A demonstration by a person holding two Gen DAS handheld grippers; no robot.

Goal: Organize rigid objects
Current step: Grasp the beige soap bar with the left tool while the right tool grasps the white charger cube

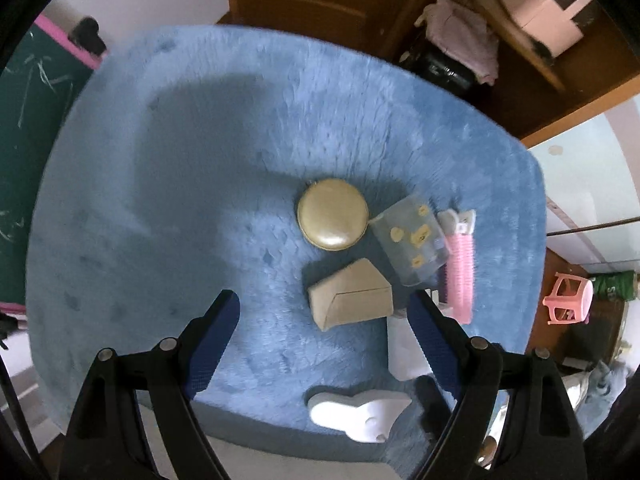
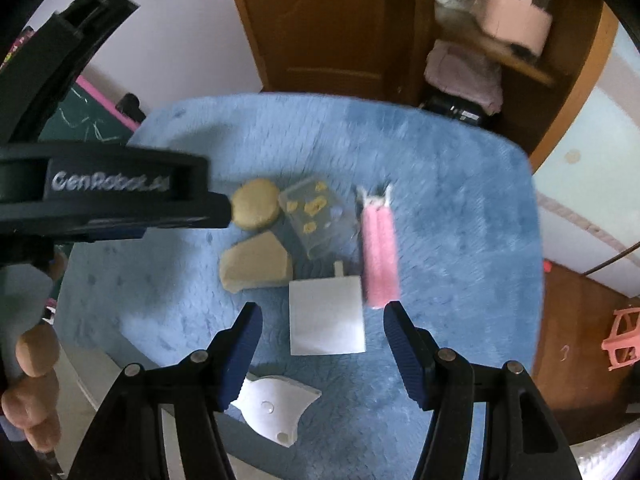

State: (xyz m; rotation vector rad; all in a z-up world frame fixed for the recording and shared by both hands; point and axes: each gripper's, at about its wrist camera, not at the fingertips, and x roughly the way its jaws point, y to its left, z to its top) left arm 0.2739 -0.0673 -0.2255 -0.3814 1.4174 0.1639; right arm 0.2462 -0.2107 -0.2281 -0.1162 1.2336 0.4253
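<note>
Several rigid objects lie grouped on a blue fluffy mat (image 1: 160,200) (image 2: 460,220): a round gold case (image 1: 332,214) (image 2: 256,204), a tan angular box (image 1: 352,300) (image 2: 256,266), a clear box with yellow stickers (image 1: 412,240) (image 2: 316,216), a pink roller clip (image 1: 460,268) (image 2: 380,252), a white square block (image 2: 327,316) (image 1: 404,344), and a white curved piece (image 1: 360,412) (image 2: 276,408) at the near edge. My left gripper (image 1: 324,320) is open above the tan box. My right gripper (image 2: 322,324) is open, straddling the white block. The left gripper's body (image 2: 108,196) shows in the right wrist view.
A wooden door (image 2: 332,20) and shelves with a pink box (image 1: 544,12) (image 2: 512,16) and folded cloth (image 1: 464,36) stand behind the mat. A green chalkboard (image 1: 32,128) is at left. A pink stool (image 1: 568,300) stands on the floor at right.
</note>
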